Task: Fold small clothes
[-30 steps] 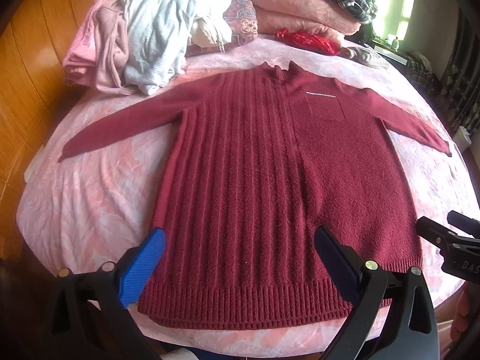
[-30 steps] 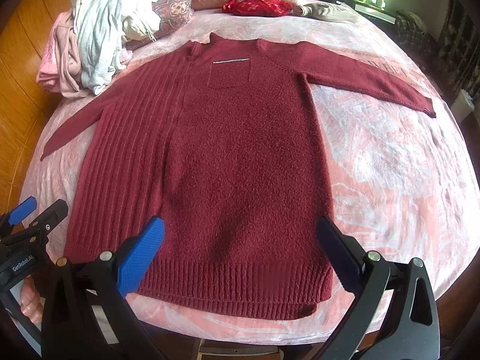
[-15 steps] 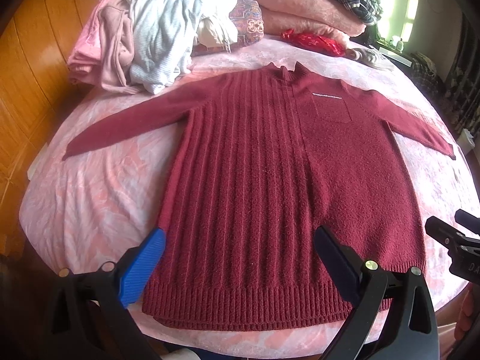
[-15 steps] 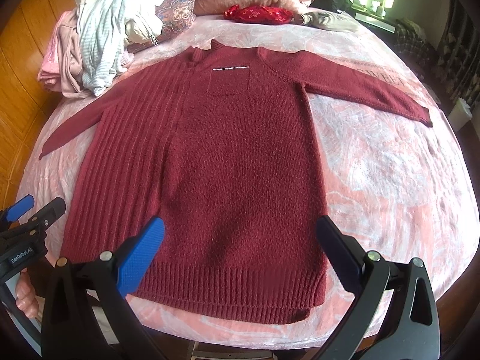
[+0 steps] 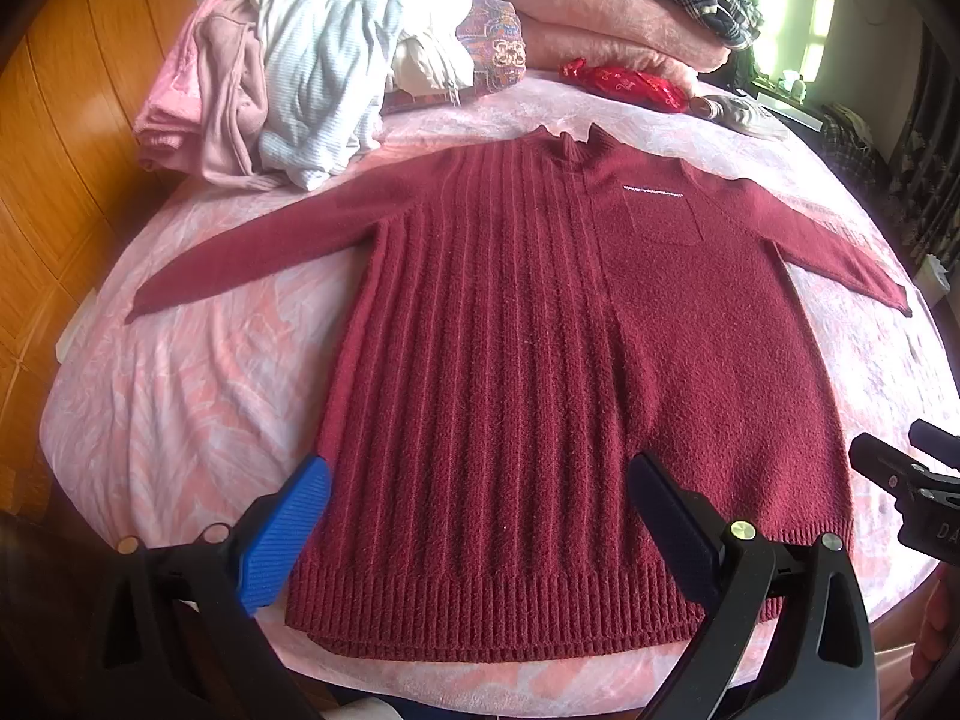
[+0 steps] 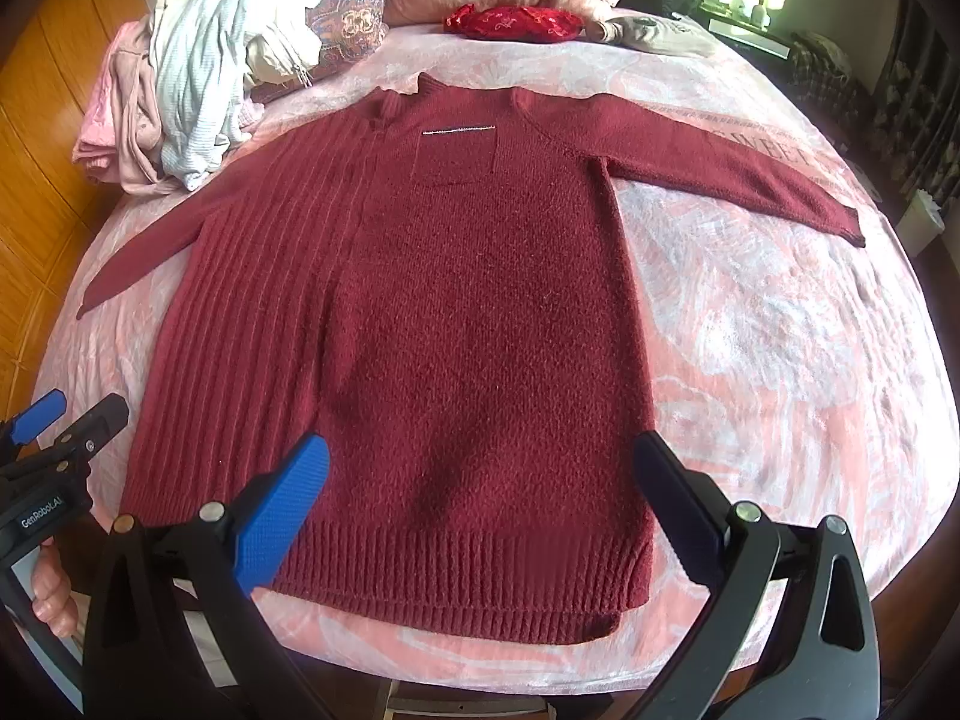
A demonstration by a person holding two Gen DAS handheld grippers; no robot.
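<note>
The pink-covered bed (image 5: pixel 180 372) is occupied centrally by the flat-spread maroon sweater (image 5: pixel 540 360), unfolded clothes (image 5: pixel 312 90) are piled at its far-left corner, and both left gripper (image 5: pixel 480 510) and right gripper (image 6: pixel 480 498) are held spread above the hem.

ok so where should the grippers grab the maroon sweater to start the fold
Probably the ribbed hem, coming in low from the near bed edge. The maroon sweater lies flat, face up, sleeves spread, and the hem is the closest, thickest edge. The left gripper and right gripper are both open just above it, so each could pinch one hem corner.
</note>
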